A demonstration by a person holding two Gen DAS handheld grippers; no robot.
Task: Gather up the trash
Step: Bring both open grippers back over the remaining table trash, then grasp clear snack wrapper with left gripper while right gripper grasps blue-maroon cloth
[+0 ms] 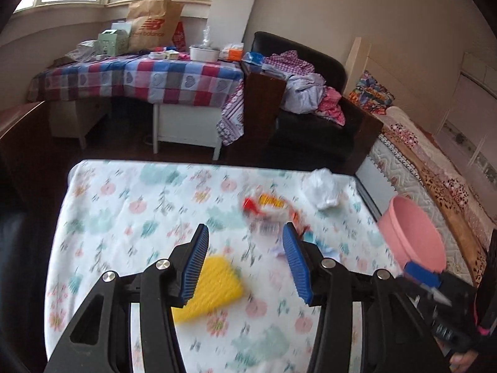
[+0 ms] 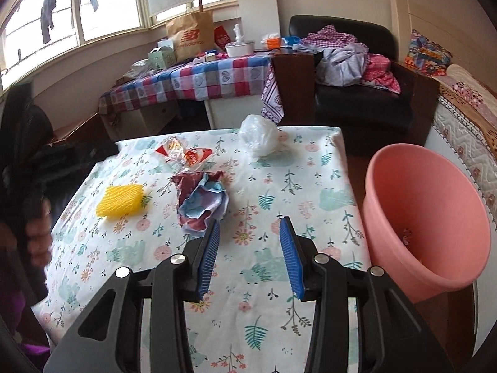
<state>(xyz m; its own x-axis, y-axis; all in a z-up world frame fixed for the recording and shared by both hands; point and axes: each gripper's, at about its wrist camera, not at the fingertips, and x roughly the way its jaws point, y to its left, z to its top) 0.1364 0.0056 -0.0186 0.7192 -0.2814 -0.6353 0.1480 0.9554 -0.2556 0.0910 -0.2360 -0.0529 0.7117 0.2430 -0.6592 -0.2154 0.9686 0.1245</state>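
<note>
Trash lies on the floral tablecloth (image 2: 279,186), not gripped: both left gripper (image 1: 245,258) and right gripper (image 2: 250,255) have ribbed blue pads apart, empty. Beyond: crumpled paper (image 2: 202,202), yellow foam net (image 2: 121,202), white plastic bag (image 2: 259,140), round pink bin (image 2: 425,217).

Beyond the floral surface (image 2: 310,186) stands a second surface under a checked cloth (image 2: 198,80) bearing a brown paper bag (image 2: 189,35) and a white bowl (image 2: 239,48), with clothes (image 2: 344,62) heaped on a black armchair (image 2: 360,105) beside a bed (image 2: 466,118).
</note>
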